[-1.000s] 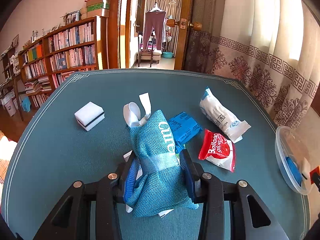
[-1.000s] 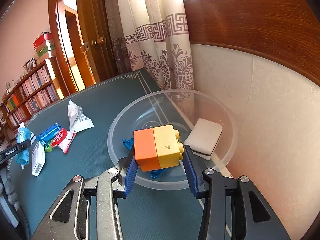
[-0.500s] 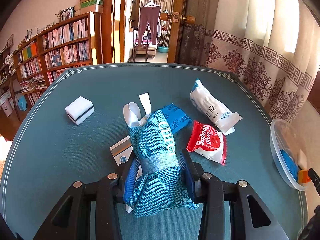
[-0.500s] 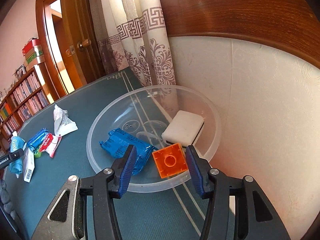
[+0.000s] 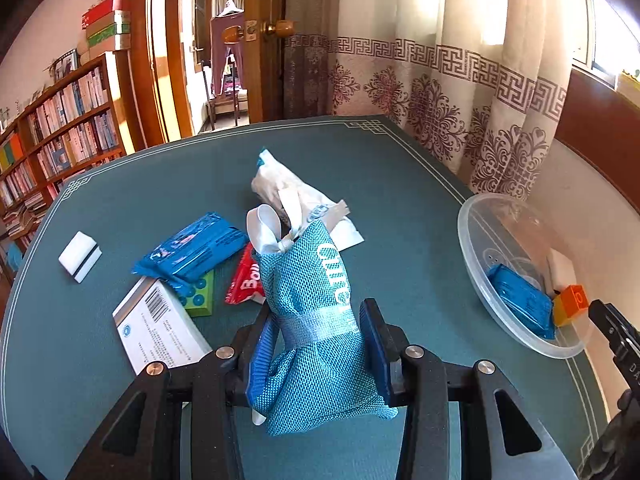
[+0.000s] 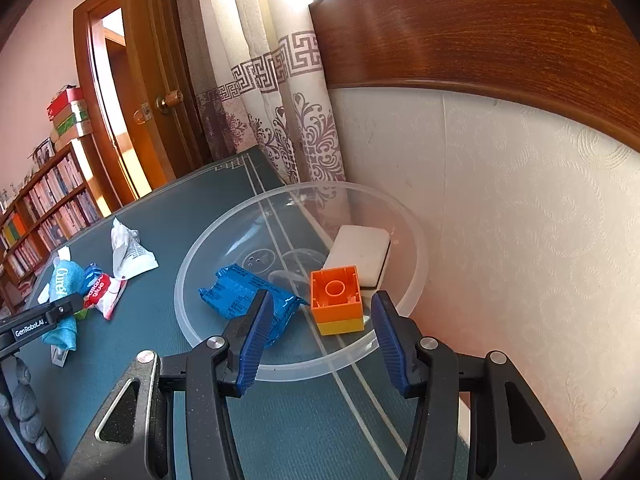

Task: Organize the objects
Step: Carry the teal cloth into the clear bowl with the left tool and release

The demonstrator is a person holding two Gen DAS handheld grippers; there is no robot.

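Note:
My left gripper [image 5: 318,312] is shut on a teal mesh pouch [image 5: 316,264] with a white ribbon, held above the green table. At the table's right edge stands a clear plastic bowl [image 5: 472,276]. In the right wrist view the bowl [image 6: 280,374] holds a blue packet [image 6: 240,292], a white sponge [image 6: 360,250] and an orange-and-yellow block [image 6: 336,296]. My right gripper [image 6: 322,308] hovers open over the bowl's near rim, and its pads touch nothing. The block lies free just beyond its fingertips.
A white sponge [image 5: 80,256], blue packet [image 5: 192,248], green block [image 5: 198,300], white box [image 5: 160,332], red balloon packet [image 5: 244,284] and white packet [image 5: 288,196] lie on the table. A curtain and a wall close off the right side behind the bowl.
The right gripper opened and let the orange-and-yellow block drop into the bowl. The left gripper carried the pouch to the right, toward the bowl, uncovering the white box and green block.

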